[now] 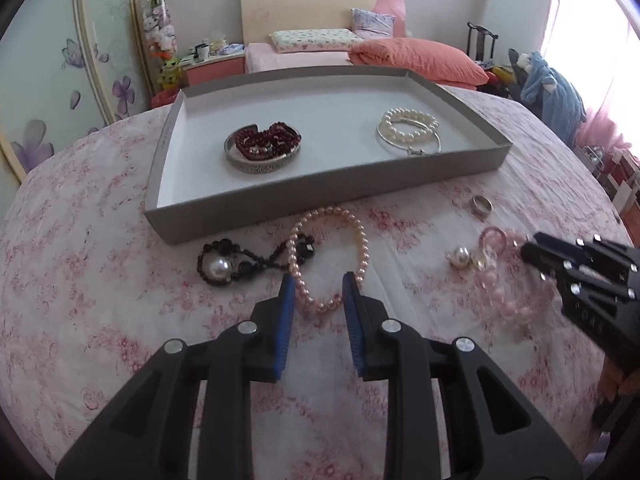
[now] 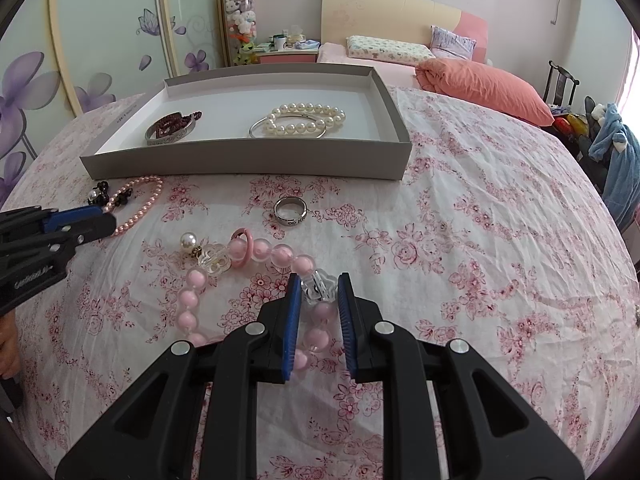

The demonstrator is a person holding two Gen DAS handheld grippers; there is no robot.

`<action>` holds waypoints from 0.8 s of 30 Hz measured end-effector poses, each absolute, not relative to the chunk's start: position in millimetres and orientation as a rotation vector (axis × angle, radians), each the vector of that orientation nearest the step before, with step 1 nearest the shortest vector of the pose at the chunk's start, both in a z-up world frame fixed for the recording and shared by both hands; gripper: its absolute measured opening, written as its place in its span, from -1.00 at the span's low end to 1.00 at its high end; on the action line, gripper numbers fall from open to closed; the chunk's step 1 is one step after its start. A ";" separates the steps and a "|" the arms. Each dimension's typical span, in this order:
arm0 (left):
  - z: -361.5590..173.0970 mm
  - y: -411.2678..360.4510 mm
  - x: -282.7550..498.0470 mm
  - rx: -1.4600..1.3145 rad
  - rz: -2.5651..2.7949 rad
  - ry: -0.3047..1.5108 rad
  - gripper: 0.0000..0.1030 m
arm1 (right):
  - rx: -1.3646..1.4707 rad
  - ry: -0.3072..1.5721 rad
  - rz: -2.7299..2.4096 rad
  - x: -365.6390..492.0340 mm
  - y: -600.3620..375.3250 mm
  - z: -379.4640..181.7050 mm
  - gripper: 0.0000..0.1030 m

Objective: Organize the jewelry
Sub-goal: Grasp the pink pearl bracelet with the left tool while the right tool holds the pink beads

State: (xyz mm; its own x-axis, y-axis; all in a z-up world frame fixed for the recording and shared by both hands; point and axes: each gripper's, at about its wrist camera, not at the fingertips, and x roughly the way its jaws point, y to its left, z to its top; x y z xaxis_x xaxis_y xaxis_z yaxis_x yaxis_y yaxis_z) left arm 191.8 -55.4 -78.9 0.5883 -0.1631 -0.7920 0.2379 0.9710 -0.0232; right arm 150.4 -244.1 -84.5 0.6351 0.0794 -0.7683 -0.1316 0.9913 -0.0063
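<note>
A grey tray (image 1: 280, 194) (image 2: 240, 162) on the floral cloth holds a silver bangle with dark red beads (image 1: 262, 146) (image 2: 172, 126) and a white pearl bracelet with a thin silver bangle (image 1: 408, 128) (image 2: 304, 120). In front of it lie a pink pearl necklace (image 1: 362, 240) (image 2: 140, 208), a black bead piece with a big pearl (image 1: 218, 266) (image 2: 98, 196), a silver ring (image 1: 482, 206) (image 2: 290, 210) and a chunky pink bead bracelet (image 1: 504, 300) (image 2: 256, 252). My left gripper (image 1: 318, 284) is open around the necklace's near end. My right gripper (image 2: 318, 280) is open around the bracelet's clear flower bead.
A small pearl charm (image 1: 460, 257) (image 2: 188, 240) and a pink ring (image 2: 242, 246) lie by the bracelet. A bed with an orange quilt (image 1: 416, 58) stands behind. A chair with blue clothing (image 2: 612, 148) is at the right.
</note>
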 end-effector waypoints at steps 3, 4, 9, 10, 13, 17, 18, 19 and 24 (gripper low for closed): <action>-81.4 -54.3 198.7 0.073 -0.209 0.943 -0.75 | -0.064 0.875 0.121 150.5 -244.4 -84.5 -0.61; -81.9 -54.2 199.0 0.077 -0.197 0.935 -0.79 | -0.064 0.875 0.121 150.4 -244.2 -84.4 -0.61; -82.8 -56.4 193.8 0.108 -0.199 0.925 -0.85 | -0.062 0.875 0.119 150.2 -244.5 -84.4 -0.60; -82.6 -56.6 193.0 0.107 -0.201 0.928 -0.85 | -0.062 0.875 0.118 150.4 -244.4 -84.5 -0.60; -81.9 -58.0 191.5 0.103 -0.205 0.928 -0.82 | -0.062 0.875 0.116 150.7 -244.8 -84.5 -0.60; -81.5 -57.8 194.2 0.080 -0.198 0.933 -0.77 | -0.058 0.876 0.118 150.5 -244.4 -84.7 -0.61; -81.7 -58.7 194.4 0.085 -0.197 0.931 -0.83 | -0.057 0.876 0.119 150.5 -245.3 -84.8 -0.61; -81.6 -59.8 194.3 0.093 -0.193 0.928 -0.84 | -0.055 0.876 0.120 150.4 -246.0 -84.8 -0.61; -78.6 -50.5 190.3 0.059 -0.187 0.908 -0.87 | 0.000 0.866 0.141 146.2 -252.7 -82.6 -0.62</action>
State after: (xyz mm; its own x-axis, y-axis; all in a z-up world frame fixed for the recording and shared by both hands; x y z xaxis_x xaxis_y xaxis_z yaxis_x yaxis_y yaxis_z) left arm 190.3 -50.5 -78.6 0.6006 -0.1366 -0.7878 0.1865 0.9821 -0.0280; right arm 146.2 -252.7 -82.6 0.6394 0.1235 -0.7589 -0.1237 0.9907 0.0570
